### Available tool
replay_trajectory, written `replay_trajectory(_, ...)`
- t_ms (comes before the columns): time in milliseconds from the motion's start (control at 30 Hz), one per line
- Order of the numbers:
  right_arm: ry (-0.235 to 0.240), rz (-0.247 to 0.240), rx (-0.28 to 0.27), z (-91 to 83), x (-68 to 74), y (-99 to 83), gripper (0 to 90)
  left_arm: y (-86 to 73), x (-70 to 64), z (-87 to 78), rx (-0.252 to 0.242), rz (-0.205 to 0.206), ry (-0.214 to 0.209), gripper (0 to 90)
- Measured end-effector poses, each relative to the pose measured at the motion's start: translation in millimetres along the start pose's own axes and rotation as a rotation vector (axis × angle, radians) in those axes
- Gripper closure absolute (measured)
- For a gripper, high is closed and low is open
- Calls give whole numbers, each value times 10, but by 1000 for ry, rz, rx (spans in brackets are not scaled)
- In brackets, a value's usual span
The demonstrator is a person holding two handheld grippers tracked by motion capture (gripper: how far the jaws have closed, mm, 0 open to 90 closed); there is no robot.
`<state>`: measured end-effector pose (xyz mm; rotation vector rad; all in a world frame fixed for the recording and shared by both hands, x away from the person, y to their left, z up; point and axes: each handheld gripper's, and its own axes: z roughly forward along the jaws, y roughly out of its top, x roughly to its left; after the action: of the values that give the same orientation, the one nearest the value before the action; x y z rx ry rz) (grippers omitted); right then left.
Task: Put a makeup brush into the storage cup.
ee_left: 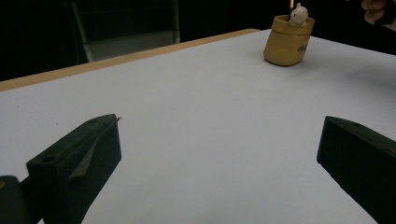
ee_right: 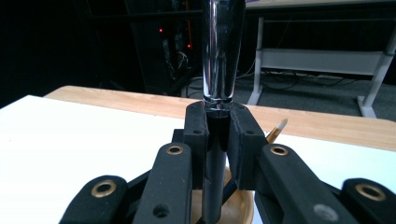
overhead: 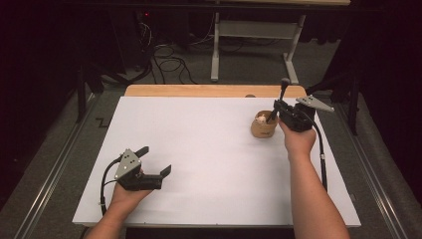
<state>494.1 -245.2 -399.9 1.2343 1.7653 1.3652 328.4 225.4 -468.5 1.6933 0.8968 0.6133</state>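
A tan cup [overhead: 263,130] stands at the back right of the white table, with a small white figure [overhead: 261,119] at its rim. My right gripper [overhead: 277,106] is just right of the cup and is shut on a dark pen [overhead: 283,87] that stands nearly upright. The pen's lower end points into the cup's mouth. In the right gripper view the jaws clamp the pen [ee_right: 223,46] below its glossy upper part, with the cup [ee_right: 239,211] underneath. My left gripper [overhead: 157,159] rests at the front left, open and empty. Its own view shows the cup [ee_left: 286,44] far off.
The white table top [overhead: 209,164] has a wooden strip [overhead: 199,90] along its far edge. A light-tipped stick [ee_right: 278,129] pokes up from the cup beside the jaws. Past the table are a metal frame [overhead: 259,35], floor cables and dark surroundings.
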Motion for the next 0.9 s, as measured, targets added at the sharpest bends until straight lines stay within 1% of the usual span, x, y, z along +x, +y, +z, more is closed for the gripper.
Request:
replay_trajectory(233,-2,3,24,73,-4,-58,807,0,0,-5,-6,-5,-1,4)
replay_trajectory(433,-2,3,41,90,7,-89,807,0,-6,-5,-3,-2,-1,4)
replay_trajectory(467,-4,-3,39,94,6,-96,807,-1,-5,-5,-3,-2,-1,4)
replay_trajectory(667,-3,5,49,88,4,-127,806,-6,-9,-6,0,-2,-5,4)
replay_trajectory(733,3,7,39,74,7,-144,806,-6,-14,-3,-2,3,-5,4)
replay_trajectory(767,4,14,41,74,5,-155,806,-6,-10,-1,1,6,-5,4)
replay_trajectory(800,0,10,45,73,0,-176,807,-8,-10,3,-1,4,-4,4)
replay_trajectory(900,4,17,39,73,-6,-214,807,-7,-8,0,-2,5,-5,4)
